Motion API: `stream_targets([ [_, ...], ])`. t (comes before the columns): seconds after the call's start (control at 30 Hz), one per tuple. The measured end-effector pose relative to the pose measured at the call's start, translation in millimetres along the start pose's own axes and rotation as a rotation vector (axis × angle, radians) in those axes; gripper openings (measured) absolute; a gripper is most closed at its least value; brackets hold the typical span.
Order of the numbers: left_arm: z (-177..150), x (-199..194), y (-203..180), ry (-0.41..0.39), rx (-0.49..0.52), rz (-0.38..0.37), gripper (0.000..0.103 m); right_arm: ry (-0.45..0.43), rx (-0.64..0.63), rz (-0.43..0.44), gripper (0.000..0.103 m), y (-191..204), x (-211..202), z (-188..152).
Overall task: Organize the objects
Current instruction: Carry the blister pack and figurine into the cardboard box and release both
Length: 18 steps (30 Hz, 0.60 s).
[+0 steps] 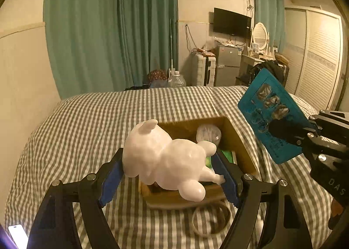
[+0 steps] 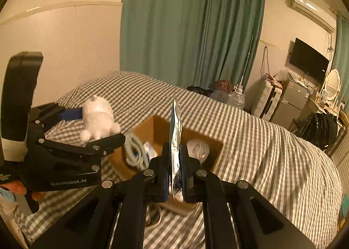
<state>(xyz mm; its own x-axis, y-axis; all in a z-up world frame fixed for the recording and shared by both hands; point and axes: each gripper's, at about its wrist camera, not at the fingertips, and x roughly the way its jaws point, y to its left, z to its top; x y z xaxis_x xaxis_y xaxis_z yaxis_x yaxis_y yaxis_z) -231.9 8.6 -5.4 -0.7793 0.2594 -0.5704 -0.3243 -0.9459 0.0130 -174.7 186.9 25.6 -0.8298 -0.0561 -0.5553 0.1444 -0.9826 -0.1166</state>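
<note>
My left gripper (image 1: pixel 169 169) is shut on a white pig-shaped toy (image 1: pixel 165 157), held just above the near edge of an open cardboard box (image 1: pixel 236 138) on the striped bed. The same toy (image 2: pixel 98 120) and left gripper (image 2: pixel 98 124) show at the left of the right wrist view. My right gripper (image 2: pixel 174 161) is shut on a flat blue foil packet (image 2: pixel 175 140), seen edge-on over the box (image 2: pixel 157 127). In the left wrist view that packet (image 1: pixel 270 114) hangs tilted right of the box, pinched by the right gripper (image 1: pixel 283 133). Inside the box lie a clear plastic-wrapped ball (image 1: pixel 208 133) and a green item (image 1: pixel 226 155).
The bed (image 1: pixel 109 118) has a grey-and-white striped cover. A ring-shaped band (image 1: pixel 211 219) lies on the cover in front of the box. Green curtains (image 1: pixel 113 26), a water jug (image 1: pixel 176 80), a suitcase, a small fridge (image 1: pixel 228 63) and a wardrobe stand beyond the bed.
</note>
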Motion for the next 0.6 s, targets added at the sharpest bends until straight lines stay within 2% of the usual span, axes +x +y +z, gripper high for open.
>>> stream_targets([
  [0.27, 23.9, 78.1, 13.9, 0.045, -0.035, 0.004, 0.08, 0.032, 0.022, 0.026, 0.007, -26.4, 67.6, 25.4],
  [0.47, 12.3, 131.1, 13.8, 0.11, -0.017, 0.004, 0.08, 0.128, 0.063, 0.109, 0.008, -31.7, 131.5, 15.1],
  [0.6, 2.3, 153.3, 9.9, 0.141, -0.005, -0.009, 0.08, 0.17, 0.105, 0.165, 0.008, -36.2, 150.8, 2.9],
])
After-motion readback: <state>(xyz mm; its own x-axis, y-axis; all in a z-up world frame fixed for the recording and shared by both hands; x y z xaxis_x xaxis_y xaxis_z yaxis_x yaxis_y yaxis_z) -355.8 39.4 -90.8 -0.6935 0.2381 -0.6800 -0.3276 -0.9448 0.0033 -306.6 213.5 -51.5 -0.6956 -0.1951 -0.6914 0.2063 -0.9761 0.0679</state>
